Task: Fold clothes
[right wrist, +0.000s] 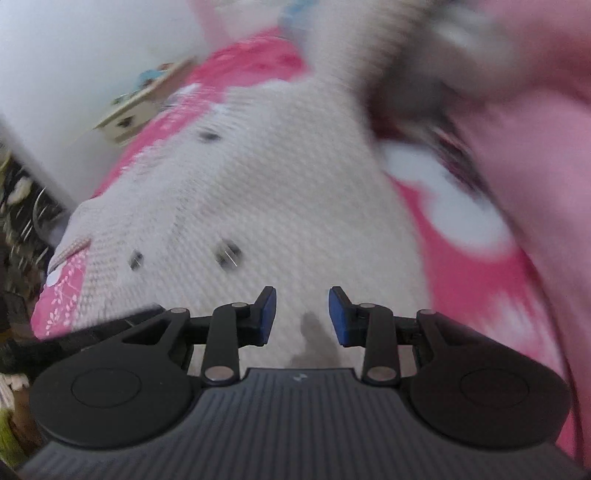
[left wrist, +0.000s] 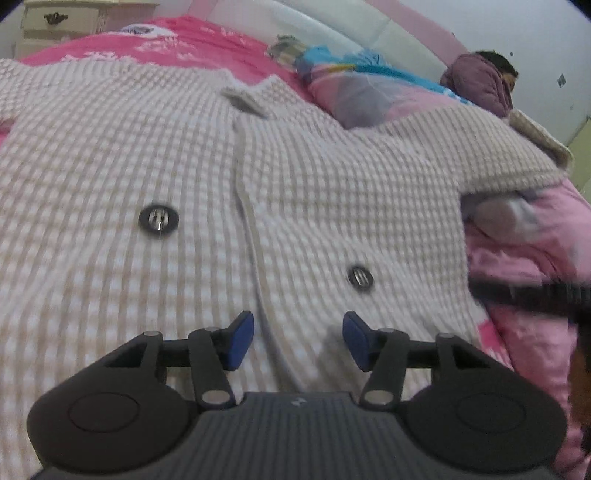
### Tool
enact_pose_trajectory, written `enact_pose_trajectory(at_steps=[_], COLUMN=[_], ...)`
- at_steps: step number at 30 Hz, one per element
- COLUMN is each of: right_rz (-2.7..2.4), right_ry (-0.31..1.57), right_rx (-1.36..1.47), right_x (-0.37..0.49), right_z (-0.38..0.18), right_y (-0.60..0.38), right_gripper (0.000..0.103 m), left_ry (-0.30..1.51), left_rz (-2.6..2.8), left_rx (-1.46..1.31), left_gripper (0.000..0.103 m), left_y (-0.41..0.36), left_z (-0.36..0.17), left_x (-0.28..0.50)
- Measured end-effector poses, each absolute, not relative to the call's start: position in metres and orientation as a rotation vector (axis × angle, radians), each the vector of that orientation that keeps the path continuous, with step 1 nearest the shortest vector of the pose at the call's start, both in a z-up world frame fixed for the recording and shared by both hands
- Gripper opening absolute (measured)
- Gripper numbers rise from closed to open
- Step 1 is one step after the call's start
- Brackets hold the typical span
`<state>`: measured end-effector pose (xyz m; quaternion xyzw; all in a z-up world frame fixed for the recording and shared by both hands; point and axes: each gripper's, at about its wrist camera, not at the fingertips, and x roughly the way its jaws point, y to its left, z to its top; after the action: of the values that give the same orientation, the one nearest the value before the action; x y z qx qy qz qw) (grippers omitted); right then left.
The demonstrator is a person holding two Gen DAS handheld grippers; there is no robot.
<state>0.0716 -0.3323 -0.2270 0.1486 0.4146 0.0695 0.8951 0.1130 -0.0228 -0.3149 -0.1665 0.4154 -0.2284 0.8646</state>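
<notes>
Cardigan (left wrist: pixel 258 177), a cream waffle-knit one, lies spread front-up over most of the pink bedspread (left wrist: pixel 207 40), its front placket running from the near edge up to the collar. In the left wrist view its right sleeve (left wrist: pixel 509 147) stretches away to the far right, over a bundled pink quilt (left wrist: pixel 524 254). A person in a purple jacket (left wrist: pixel 484 81) lies at the far right by the padded headboard (left wrist: pixel 332 26), and a cream dresser (left wrist: pixel 74 18) stands far left.

Dark buttons dot the knit: one on the left panel (left wrist: pixel 159 218) and a smaller one on the right panel (left wrist: pixel 360 277).

Left gripper (left wrist: pixel 298 341) hovers just above the placket at the near hem, its blue pads apart with nothing between them. Right gripper (right wrist: pixel 302 315) hangs over the garment's near part too, jaws narrower yet still apart and empty; that view is heavily blurred, so the exact spot under it is hard to tell.

Folding looks not yet begun. Risks, as I judge them: the loose knit may stretch or slide on the soft bedding, so a pinch that catches only the top panel would drag the front open instead of lifting both layers. A pad landing on a button could slip off. Uneven lifts by the two hands would skew the fold.
</notes>
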Motion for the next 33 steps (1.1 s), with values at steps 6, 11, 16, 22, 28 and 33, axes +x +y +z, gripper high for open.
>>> enact_pose_trajectory(at_steps=[6, 11, 16, 22, 28, 33], right_rz=[0.256, 0.268, 0.204, 0.097, 0.074, 0.064], right_ry=[0.729, 0.704, 0.807, 0.707, 0.670, 0.742], right_rx=[-0.032, -0.325, -0.463, -0.321, -0.278, -0.233], right_x=[0.206, 0.315, 0.387, 0.398, 0.416, 0.434], right_z=[-0.216, -0.247, -0.282, -0.266, -0.263, -0.299], right_y=[-0.244, -0.166, -0.134, -0.152, -0.154, -0.156], right_gripper=[0.035, 0.049, 0.042, 0.006, 0.006, 0.008], left_ry=[0.773, 0.755, 0.770, 0.778, 0.778, 0.774], left_rz=[-0.504, -0.547, -0.549, -0.540, -0.532, -0.529], left_rx=[-0.516, -0.574, -0.658, -0.755, -0.756, -0.732], left_gripper=[0.052, 0.047, 0.022, 0.009, 0.008, 0.008], left_y=[-0.010, 0.000, 0.010, 0.020, 0.018, 0.019], left_z=[-0.337, -0.343, -0.351, -0.359, -0.362, -0.360], left_x=[0.123, 0.127, 0.133, 0.140, 0.140, 0.138])
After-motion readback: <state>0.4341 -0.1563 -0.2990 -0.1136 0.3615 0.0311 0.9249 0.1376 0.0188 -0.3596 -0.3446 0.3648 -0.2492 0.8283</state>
